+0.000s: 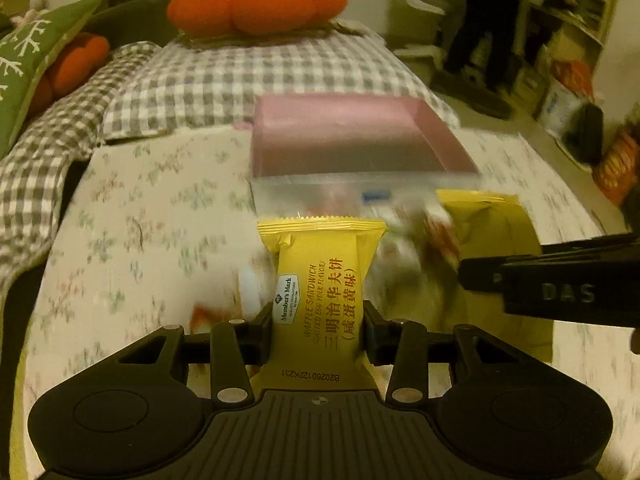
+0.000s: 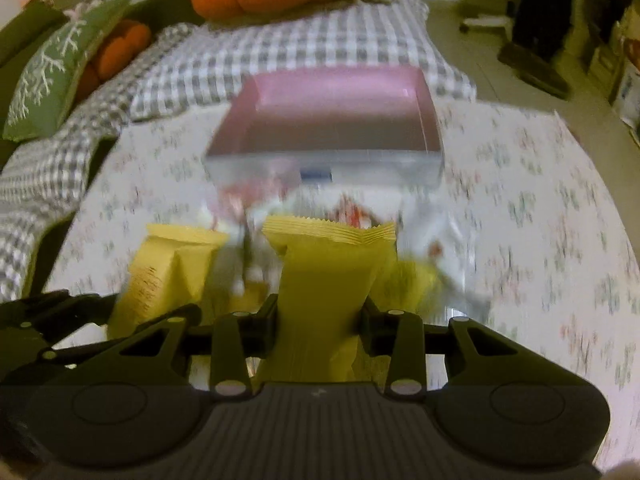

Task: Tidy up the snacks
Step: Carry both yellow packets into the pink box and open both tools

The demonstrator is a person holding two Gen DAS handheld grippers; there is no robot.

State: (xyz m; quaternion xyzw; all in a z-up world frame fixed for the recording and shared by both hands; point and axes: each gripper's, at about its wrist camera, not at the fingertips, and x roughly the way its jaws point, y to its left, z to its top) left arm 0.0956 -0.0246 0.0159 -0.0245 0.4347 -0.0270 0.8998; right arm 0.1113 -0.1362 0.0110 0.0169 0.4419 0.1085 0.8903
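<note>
Your left gripper (image 1: 318, 326) is clenched on a yellow waffle sandwich packet (image 1: 320, 280), its jaws pinching the wrapper at the waist so the crimped top edge stands up toward twelve o'clock (the printed label reads sideways along the pack). Your right gripper (image 2: 320, 322) is likewise clamped on a second yellow packet (image 2: 326, 280), held upright between the jaws. In the left wrist view that second packet shows at about two o'clock, with the right gripper's black arm reaching in from three o'clock; in the right wrist view the first packet shows at about nine o'clock. Straight ahead at twelve o'clock from both grippers sits the pink box (image 1: 352, 140), open at the top with a clear front wall, resting on the floral tablecloth (image 1: 152, 208). Between the box and your held packets lies a blurred heap of other snack wrappers (image 2: 348, 212), white and red. Beyond the box is a checked blanket (image 1: 224, 76) with an orange pumpkin cushion (image 1: 256, 2) on it, and a green pillow (image 2: 56, 80) sits at ten o'clock.
</note>
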